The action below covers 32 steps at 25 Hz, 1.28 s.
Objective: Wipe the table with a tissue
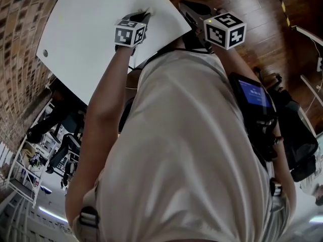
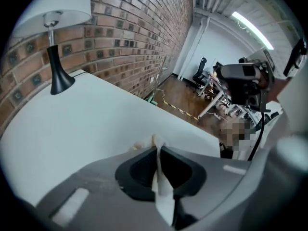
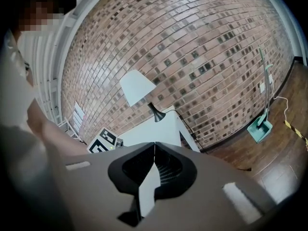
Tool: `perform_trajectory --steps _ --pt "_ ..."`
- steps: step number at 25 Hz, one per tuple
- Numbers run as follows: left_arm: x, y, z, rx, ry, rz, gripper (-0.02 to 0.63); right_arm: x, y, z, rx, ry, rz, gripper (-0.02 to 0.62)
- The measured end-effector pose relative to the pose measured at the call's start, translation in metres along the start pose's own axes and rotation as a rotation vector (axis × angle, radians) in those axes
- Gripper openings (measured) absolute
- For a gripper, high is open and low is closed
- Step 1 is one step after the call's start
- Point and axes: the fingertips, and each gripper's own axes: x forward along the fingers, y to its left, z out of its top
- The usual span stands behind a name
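Your left gripper (image 2: 158,152) is clenched on the tissue (image 2: 161,182). The tissue is a pale strip pinched upright between the two dark pads, and a crumpled tuft pokes out past the tips at the centre of the left gripper view. That tuft sits over the white table (image 2: 72,124). It probably touches the surface, though the gripper's own body covers the contact.

In the head view the same gripper shows at the upper middle of the frame, over the table's right-hand part, with its marker cube facing the camera. Your right gripper (image 3: 154,147) has its jaws pressed together with nothing between them. It hangs just beside the table's right edge, at the upper right of the head view, above the wooden floor (image 1: 252,4).

Farther along the tabletop, at the upper left of the left gripper view, a lamp (image 2: 54,37) with a white shade and black stem stands near the brick wall (image 2: 139,32). Beyond the table's far corner, a black office chair (image 2: 200,72) stands at the upper right of that view.
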Motion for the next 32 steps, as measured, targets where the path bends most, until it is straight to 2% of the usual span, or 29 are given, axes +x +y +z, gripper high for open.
perform_trajectory --steps 2,4,10,14,17,19,22,23,27,29,32 --pt "0.003 -0.007 0.002 -0.055 0.018 -0.026 0.025 0.001 -0.004 0.002 0.001 0.003 0.011 0.009" --pt "0.003 -0.007 0.000 -0.086 0.018 -0.011 0.025 0.002 -0.008 0.003 0.003 0.007 0.025 0.009" --pt "-0.005 0.005 -0.017 -0.067 -0.006 0.072 0.025 0.005 -0.026 0.010 0.011 0.025 0.059 0.009" --pt "-0.013 0.013 -0.036 -0.129 -0.013 0.100 0.024 0.013 -0.036 0.013 0.017 0.031 0.079 0.009" --pt "-0.024 0.014 -0.054 -0.135 0.010 0.111 0.025 0.016 -0.033 0.016 0.016 0.034 0.089 0.009" --pt "-0.039 0.030 -0.069 -0.182 -0.013 0.189 0.025 0.019 -0.028 0.016 0.010 0.039 0.099 0.009" --pt "-0.071 0.066 -0.087 -0.331 -0.140 0.342 0.023 0.021 -0.025 0.015 0.002 0.048 0.118 0.009" --pt "-0.080 0.076 -0.089 -0.357 -0.168 0.380 0.025 0.021 -0.026 0.015 0.002 0.050 0.122 0.009" --pt "-0.096 0.094 -0.082 -0.402 -0.178 0.481 0.025 0.022 -0.025 0.017 0.003 0.061 0.135 0.009" --pt "-0.085 0.095 -0.083 -0.398 -0.163 0.493 0.025 0.022 -0.023 0.017 -0.001 0.067 0.143 0.009" --pt "-0.066 0.084 -0.077 -0.348 -0.159 0.485 0.025 0.022 -0.022 0.014 -0.003 0.072 0.146 0.009"
